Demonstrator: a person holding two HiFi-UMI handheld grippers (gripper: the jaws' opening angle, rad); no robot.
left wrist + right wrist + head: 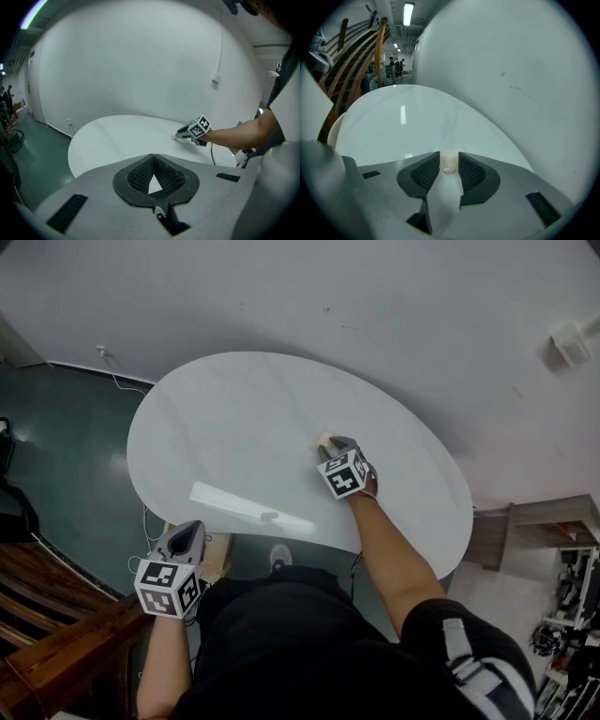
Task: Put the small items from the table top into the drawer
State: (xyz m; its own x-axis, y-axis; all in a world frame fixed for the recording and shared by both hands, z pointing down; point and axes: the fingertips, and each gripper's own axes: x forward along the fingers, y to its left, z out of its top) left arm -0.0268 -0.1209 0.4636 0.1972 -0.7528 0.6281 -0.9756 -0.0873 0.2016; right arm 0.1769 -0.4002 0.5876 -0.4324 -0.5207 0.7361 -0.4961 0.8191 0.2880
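A small pale lump [324,439] lies on the white oval table [234,418], right of its middle. My right gripper [329,445] points down at it, and the lump [449,160] sits between the two fingertips of that gripper [449,165]. The jaws stand apart around it, and I see no squeeze on it. My left gripper [192,527] hangs off the table's near left edge, below the top. Its pads [140,176] meet at the tips with nothing between them. From there the right gripper [180,135] shows low over the table [117,140].
A tan wooden part [217,554] shows under the table's near edge beside my left gripper. Dark wooden furniture [47,615] stands at lower left. A white wall [422,324] curves close behind the table. A wooden shelf [548,517] is at right.
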